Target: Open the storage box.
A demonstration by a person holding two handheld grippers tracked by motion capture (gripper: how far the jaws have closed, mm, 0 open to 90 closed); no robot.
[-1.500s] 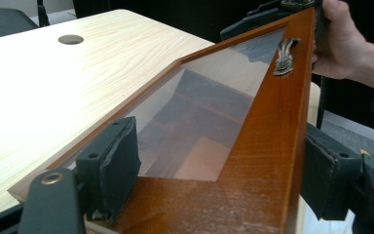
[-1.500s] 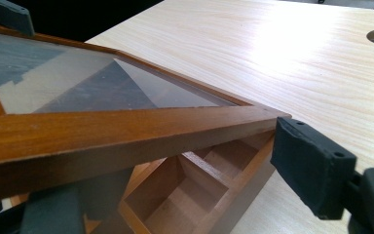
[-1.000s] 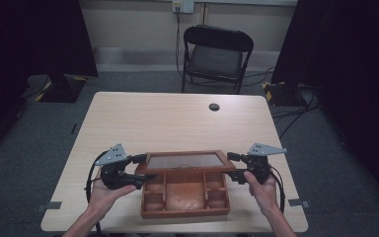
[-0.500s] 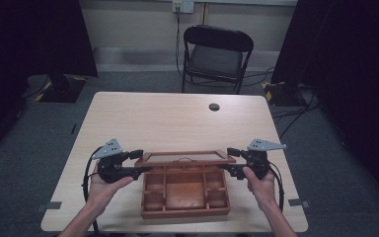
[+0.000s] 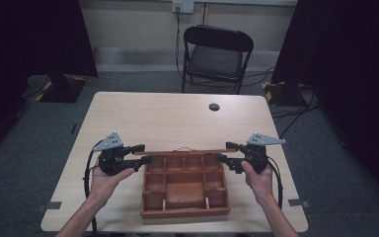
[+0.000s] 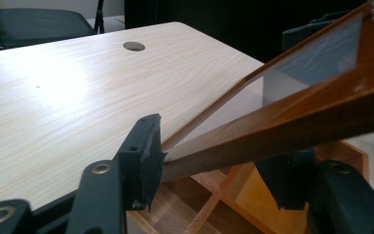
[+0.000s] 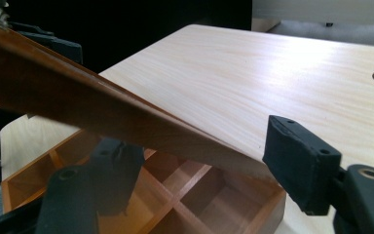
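A brown wooden box (image 5: pixel 185 212) with several compartments sits near the table's front edge. Its glass-paned lid (image 5: pixel 187 151) is swung up on the back edge and nearly upright. My left gripper (image 5: pixel 142 153) holds the lid's left end and my right gripper (image 5: pixel 227 152) its right end. In the left gripper view the lid's frame (image 6: pixel 282 122) crosses between the jaws, which have just been closing, and one pad (image 6: pixel 143 156) presses its end. In the right gripper view the lid (image 7: pixel 78 97) lies between jaws that have just closed a little, above the compartments (image 7: pixel 185 195).
The pale wooden table (image 5: pixel 168 118) stretches bare behind the box, with a round cable hole (image 5: pixel 214 106) near its far edge. A black folding chair (image 5: pixel 217 54) stands beyond the table. Dark curtains hang on both sides.
The lid has swung from lying low over the box to standing nearly upright at the back. The left hand has shifted leftward with it. The compartments now lie uncovered.
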